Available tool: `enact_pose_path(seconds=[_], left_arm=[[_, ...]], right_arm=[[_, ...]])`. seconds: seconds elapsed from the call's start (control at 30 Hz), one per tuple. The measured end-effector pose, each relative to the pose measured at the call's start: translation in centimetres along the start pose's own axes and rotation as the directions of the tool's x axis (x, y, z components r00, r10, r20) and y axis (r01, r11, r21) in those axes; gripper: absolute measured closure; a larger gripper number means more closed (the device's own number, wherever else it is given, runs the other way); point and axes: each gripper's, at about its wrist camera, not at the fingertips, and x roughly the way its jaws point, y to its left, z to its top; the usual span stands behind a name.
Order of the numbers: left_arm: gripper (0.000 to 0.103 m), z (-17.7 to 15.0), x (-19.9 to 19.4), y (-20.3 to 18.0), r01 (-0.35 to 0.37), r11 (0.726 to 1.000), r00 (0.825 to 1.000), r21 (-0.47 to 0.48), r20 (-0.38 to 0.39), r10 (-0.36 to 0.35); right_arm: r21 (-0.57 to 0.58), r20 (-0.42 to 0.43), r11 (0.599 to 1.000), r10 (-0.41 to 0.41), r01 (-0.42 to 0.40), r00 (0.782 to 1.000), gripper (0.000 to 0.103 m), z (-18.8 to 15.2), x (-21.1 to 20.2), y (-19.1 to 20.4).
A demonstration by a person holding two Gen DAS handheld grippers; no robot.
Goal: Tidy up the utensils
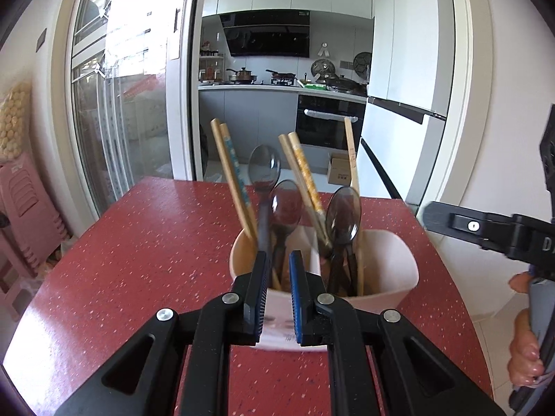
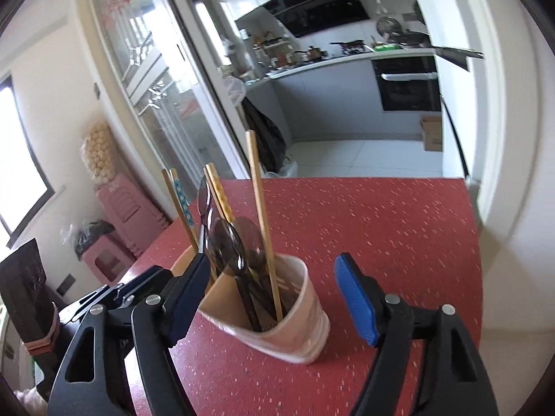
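Note:
A pale pink utensil holder stands on the red speckled table. It holds several wooden chopsticks and three dark translucent spoons. My left gripper is shut on the holder's near rim, one finger inside and one outside. In the right wrist view the holder sits between my fingers, with chopsticks and spoons sticking up. My right gripper is open wide and holds nothing; it also shows at the right edge of the left wrist view.
Pink plastic stools stand left of the table beside a glass sliding door. Behind the table's far edge lies a kitchen with an oven and a white fridge. A cardboard box sits on the floor.

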Motion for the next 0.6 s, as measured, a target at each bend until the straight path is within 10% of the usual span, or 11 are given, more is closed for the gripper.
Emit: enact_pose_path(seconds=[0.27,0.33,0.6], left_arm=[[0.06,-1.7,-1.6,1.0,0.004,1.0,0.999,0.004,-0.048,-0.004],[0.0,-2.3,-2.0,1.4,0.005,1.0,0.998,-0.004,-0.065,-0.005],[0.0,-4.9,-3.5,2.6,0.0,1.0,0.995,0.01,-0.095,0.001]], right_arm=[[0.049,-0.048,0.998,-0.042,0.044,0.998,0.024,-3.1,-1.8,0.4],[0.056,-0.068,0.997,-0.056,0.06,0.996,0.023,-4.0,-2.0,0.5],[0.091,-0.174,0.987,-0.118,0.135,0.978,0.017,-8.6,-2.0,1.1]])
